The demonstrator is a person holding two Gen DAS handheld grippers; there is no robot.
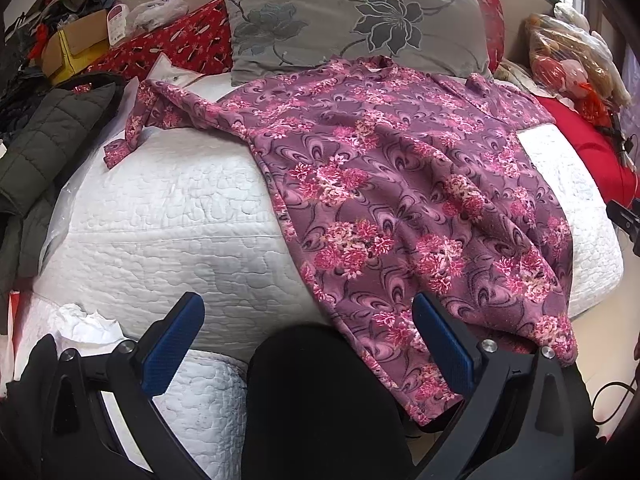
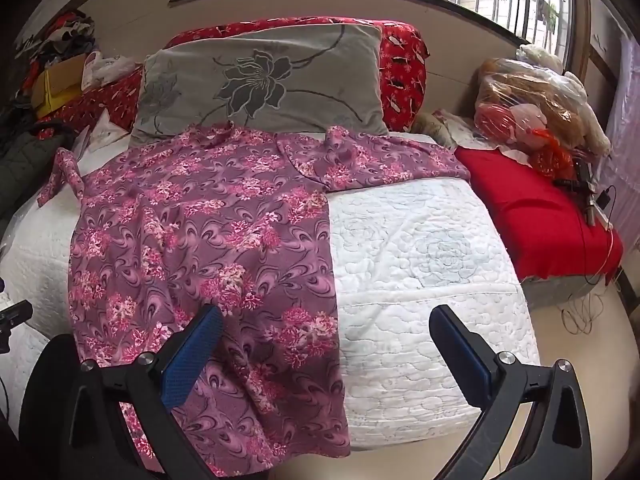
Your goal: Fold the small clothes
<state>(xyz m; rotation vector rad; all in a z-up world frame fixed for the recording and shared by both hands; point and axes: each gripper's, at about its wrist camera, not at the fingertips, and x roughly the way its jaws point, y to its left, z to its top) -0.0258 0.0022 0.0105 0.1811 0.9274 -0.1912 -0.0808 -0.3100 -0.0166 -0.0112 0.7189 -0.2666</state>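
Note:
A purple long-sleeved top with pink flowers (image 1: 400,184) (image 2: 200,232) lies spread on the white quilted mattress (image 1: 160,216) (image 2: 420,264). Its collar is toward the grey pillow, its sleeves stretch out to both sides and its hem hangs over the near edge. My left gripper (image 1: 308,308) is open above the near edge, with its right finger over the hem and a dark clothed knee below it. My right gripper (image 2: 328,320) is open too, its left finger over the lower part of the top and its right finger over bare mattress. Nothing is held.
A grey flowered pillow (image 1: 352,24) (image 2: 264,76) leans on red cushions at the head. A dark padded jacket (image 1: 44,136) and a heap of boxes and clothes lie to the left. A red cushion (image 2: 536,208) and bagged toys (image 2: 532,104) are on the right, with cables on the floor.

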